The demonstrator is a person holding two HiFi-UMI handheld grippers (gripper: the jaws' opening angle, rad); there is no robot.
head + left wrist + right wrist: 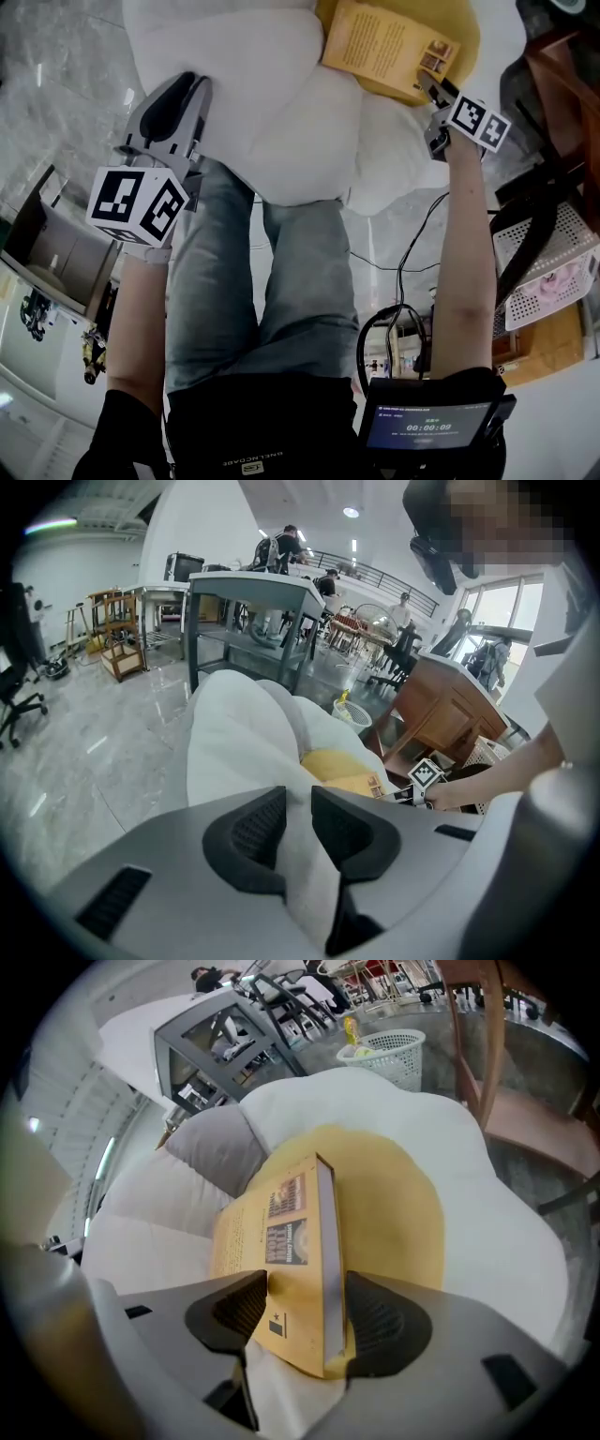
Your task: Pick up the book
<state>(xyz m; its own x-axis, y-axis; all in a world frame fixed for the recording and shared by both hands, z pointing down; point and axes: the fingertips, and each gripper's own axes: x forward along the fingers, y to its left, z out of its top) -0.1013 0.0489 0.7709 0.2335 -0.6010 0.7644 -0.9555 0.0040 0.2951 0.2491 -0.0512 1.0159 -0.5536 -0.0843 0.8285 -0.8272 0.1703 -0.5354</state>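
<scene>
— What's at your right claw (pixel 307 1290)?
— Your jaws stand apart, and the near corner of the yellow book (pixel 281 1241) sits between them. The right pad is just beside its page edge.
— And where does the book lie?
— On the yellow middle of your white flower-shaped cushion (pixel 487 1204). A grey pillow (pixel 220 1147) lies beyond it on the left, and a white basket (pixel 394 1052) stands farther back.

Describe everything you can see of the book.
The book looks like a yellow-orange paperback. Its cover shows printed text and small pictures, and its pale page edge faces right. It lies closed on the yellow centre of a white cushion. The right gripper's open jaws straddle its near end.
</scene>
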